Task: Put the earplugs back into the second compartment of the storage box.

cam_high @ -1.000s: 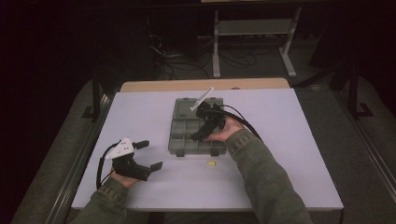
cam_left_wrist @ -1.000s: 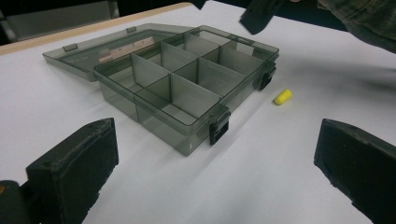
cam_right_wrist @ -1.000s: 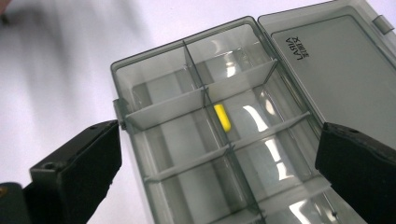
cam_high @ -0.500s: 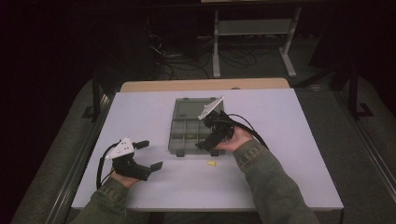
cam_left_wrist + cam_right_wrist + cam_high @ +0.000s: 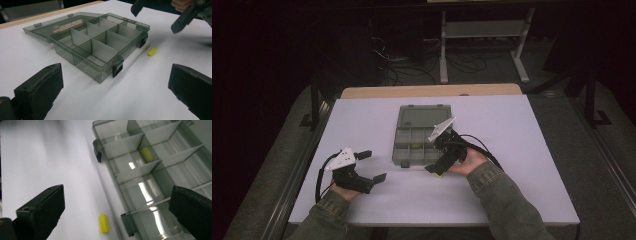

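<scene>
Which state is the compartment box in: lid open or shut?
Open: the compartment box has its lid folded back flat on the table, dividers exposed.

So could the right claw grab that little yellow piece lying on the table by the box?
Probably yes. The right claw hangs open just above the yellow piece, which lies on bare table beside the box, with nothing covering it.

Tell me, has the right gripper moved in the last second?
Yes. The right gripper has pulled back from over the box toward the person, and is now over the table by the box's near right corner, above a yellow piece.
</scene>
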{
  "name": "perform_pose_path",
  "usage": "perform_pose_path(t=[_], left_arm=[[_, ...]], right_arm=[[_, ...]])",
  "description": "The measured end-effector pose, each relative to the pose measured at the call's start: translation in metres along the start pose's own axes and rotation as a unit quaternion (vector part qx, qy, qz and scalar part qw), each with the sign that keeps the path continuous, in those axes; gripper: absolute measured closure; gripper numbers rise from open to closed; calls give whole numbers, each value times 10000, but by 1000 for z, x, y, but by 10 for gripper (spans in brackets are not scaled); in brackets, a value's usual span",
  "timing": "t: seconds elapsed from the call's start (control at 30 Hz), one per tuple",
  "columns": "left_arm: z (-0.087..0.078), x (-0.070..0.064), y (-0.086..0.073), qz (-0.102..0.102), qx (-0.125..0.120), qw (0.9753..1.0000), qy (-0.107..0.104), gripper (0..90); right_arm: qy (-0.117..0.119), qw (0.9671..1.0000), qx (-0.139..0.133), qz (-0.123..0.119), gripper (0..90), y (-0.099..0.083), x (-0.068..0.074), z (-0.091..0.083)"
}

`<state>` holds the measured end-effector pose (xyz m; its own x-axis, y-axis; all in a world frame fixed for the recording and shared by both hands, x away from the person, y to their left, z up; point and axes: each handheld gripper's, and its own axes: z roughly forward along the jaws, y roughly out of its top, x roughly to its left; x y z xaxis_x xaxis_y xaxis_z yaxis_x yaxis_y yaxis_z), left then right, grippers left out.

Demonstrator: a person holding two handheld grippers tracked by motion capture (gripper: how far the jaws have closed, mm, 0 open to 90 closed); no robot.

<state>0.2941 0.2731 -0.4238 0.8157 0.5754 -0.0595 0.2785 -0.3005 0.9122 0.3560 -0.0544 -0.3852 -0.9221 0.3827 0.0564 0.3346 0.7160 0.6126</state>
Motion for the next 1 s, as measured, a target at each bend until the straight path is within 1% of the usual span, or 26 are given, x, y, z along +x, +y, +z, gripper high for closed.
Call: perform_pose_path(t=[0.2,0.47,0.53,0.6,0.77,0.83,0.87,1.0], left_arm=[[0,0,0,3,2,10000,5,0],[0,0,0,7,10,10000,5,0],[0,0,0,9,11,10000,2,0],[0,0,0,11,13,10000,1,0],[0,0,0,6,10,10000,-4,0],[0,0,0,6,6,10000,-6,0],[0,0,0,11,11,10000,-7,0],[1,0,0,8,6,10000,-10,0]], right_arm=[[57,10000,2,16,0,-12,7,0],[163,9998,102,49,1,-28,13,5],[81,9999,131,27,1,-30,15,7],[48,9999,124,34,1,-33,15,7],[-28,10000,39,34,2,-36,16,2],[63,10000,-31,30,40,-37,16,-1],[84,9999,-87,-3,44,-37,17,-3],[128,9999,-4,2,44,-39,20,-2]])
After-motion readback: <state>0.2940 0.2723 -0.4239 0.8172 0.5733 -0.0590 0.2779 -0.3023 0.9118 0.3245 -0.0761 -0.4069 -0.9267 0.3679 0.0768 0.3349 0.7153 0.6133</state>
